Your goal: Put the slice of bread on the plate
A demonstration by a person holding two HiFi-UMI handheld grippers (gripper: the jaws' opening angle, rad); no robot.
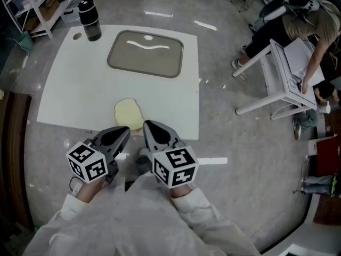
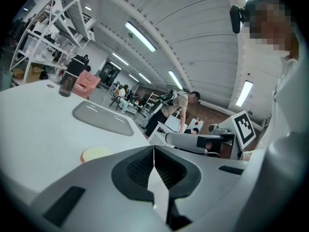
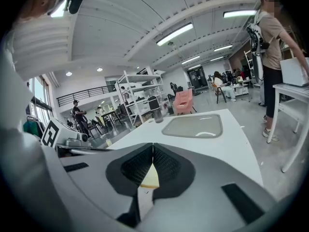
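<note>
Head view: two closed grippers held at the near edge of a white table, the bread not yet on the plate.

The slice of bread (image 1: pixel 128 114) lies flat on the white table (image 1: pixel 74 89) close to its near edge. It is well apart from the grey rectangular plate (image 1: pixel 133 60), which sits on the far half of the table. A dark bottle (image 1: pixel 90 19) stands upright at the far left corner, left of the plate. The left gripper (image 1: pixel 123 131) and the right gripper (image 1: pixel 149 127) point at the bread from the near side, their tips just beside it; contact cannot be made out. Each gripper's own view shows its jaws pressed together with nothing between them, the bread lying on the table beyond. At far right, off the table, a person (image 1: pixel 314 20) bends over a small white side table (image 1: pixel 282 79).
</note>
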